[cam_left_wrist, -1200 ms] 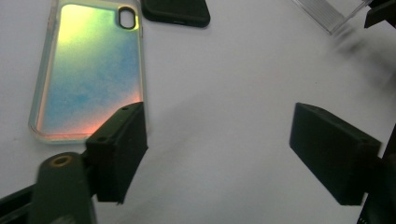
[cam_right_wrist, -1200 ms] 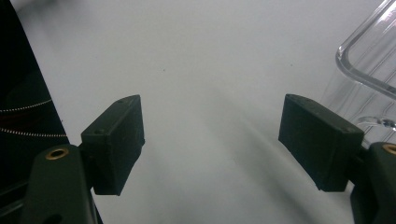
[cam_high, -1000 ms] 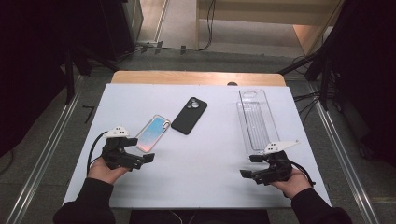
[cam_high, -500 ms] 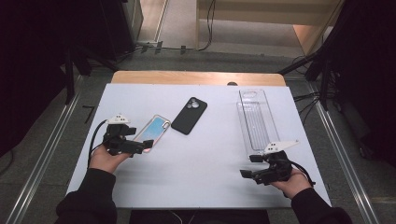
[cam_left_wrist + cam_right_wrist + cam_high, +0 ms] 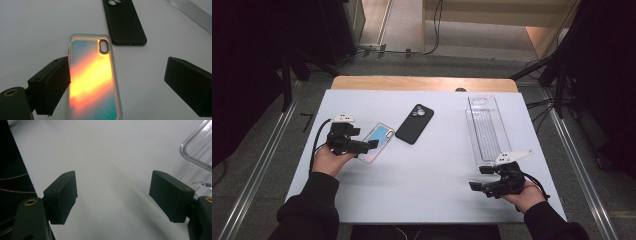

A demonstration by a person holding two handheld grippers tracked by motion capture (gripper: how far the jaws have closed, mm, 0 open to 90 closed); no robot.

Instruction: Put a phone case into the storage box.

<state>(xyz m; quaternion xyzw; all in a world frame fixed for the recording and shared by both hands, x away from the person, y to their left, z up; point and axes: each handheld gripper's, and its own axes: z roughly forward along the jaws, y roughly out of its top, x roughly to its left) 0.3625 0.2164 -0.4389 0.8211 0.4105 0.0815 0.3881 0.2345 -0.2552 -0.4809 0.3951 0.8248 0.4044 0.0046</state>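
Surface: white rectangular tabletop on a grey floor, dark surroundings.
Landmark: iridescent blue-and-orange phone case, lying flat at the table's left.
Black case: matte black phone case, flat, just right of and beyond the landmark, apart from it.
Tray: clear ribbed plastic tray, well right of the landmark.
Left gripper: over the landmark's near end; jaws spread, just closing slightly, one jaw beside the case's edge, contact unclear.
Right gripper: well right of the landmark, near the tray's near end; jaws spread, nothing between.
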